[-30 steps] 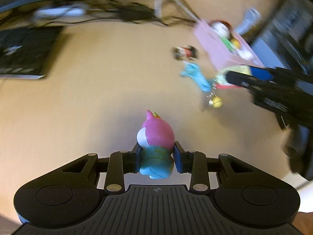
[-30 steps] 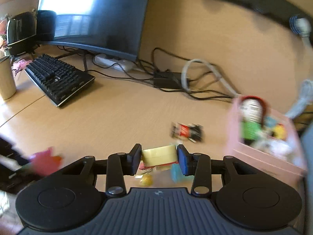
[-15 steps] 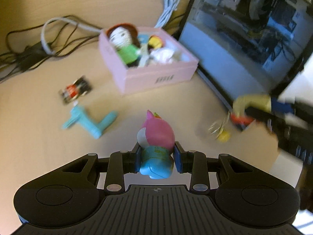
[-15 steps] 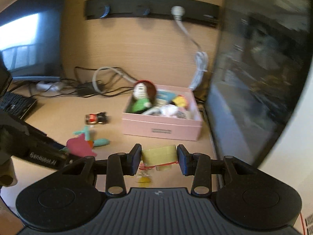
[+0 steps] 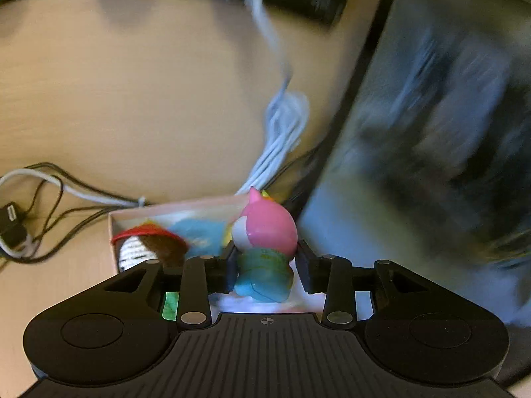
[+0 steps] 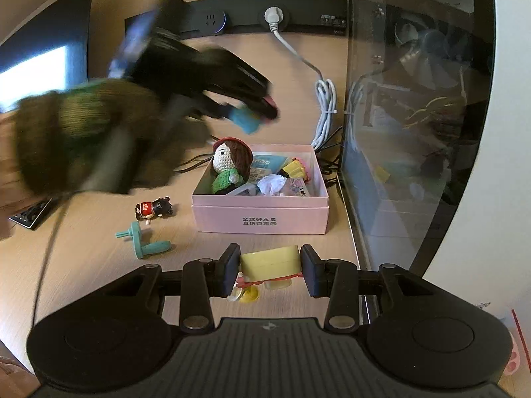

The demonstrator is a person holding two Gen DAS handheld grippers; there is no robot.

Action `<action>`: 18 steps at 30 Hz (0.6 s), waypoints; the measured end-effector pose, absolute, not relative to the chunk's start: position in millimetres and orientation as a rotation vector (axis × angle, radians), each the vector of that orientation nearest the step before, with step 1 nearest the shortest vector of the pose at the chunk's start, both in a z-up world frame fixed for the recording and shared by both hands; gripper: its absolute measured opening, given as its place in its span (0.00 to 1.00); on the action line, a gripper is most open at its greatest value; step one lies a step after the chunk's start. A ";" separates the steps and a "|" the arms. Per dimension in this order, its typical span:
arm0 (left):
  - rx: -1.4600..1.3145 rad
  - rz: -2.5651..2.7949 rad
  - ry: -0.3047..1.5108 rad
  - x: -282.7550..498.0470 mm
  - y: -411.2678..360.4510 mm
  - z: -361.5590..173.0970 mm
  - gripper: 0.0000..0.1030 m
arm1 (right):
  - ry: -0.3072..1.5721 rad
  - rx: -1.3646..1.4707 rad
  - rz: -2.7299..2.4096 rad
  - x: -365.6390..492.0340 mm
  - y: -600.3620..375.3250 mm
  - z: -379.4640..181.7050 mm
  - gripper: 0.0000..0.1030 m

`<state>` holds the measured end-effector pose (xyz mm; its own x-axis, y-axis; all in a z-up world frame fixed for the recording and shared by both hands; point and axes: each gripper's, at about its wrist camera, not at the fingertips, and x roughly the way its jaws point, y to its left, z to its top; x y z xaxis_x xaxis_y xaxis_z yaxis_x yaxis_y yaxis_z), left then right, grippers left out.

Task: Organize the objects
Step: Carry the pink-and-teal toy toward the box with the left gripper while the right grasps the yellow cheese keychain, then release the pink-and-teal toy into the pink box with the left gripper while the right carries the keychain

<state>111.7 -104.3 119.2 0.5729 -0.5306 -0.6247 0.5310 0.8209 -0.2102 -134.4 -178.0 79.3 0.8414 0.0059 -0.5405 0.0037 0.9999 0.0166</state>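
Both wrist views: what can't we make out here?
- Left wrist view: computer case interior is motion-blurred; pink box front is hidden behind the left gripper, whose jaws have just been opening around the pink toy.
- Right wrist view: left gripper and the gloved hand are smeared by motion.
- Right wrist view: charm under the yellow case is half hidden by the right gripper.

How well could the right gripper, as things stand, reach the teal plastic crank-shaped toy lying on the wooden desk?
Probably not yet: the right gripper is shut on a pale yellow toy, so its jaws are occupied. The path to the teal plastic crank-shaped toy, ahead to its left, looks free.
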 end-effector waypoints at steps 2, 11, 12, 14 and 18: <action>0.081 -0.570 0.750 119.6 -115.8 102.1 0.39 | 0.570 0.021 0.004 -132.0 -179.4 79.1 0.38; 0.174 -0.642 0.890 111.6 -119.3 64.2 0.40 | 0.614 0.030 0.029 -109.6 -185.8 67.9 0.38; 0.160 -0.640 0.882 110.9 -117.1 65.3 0.40 | 0.620 0.035 0.036 -108.3 -185.8 66.4 0.38; 0.129 -0.628 0.812 107.6 -111.1 70.3 0.40 | 0.631 0.035 0.051 -106.4 -184.8 63.7 0.38; 0.160 -0.607 0.804 113.0 -115.2 76.1 0.41 | 0.642 0.031 0.063 -107.1 -183.2 60.8 0.38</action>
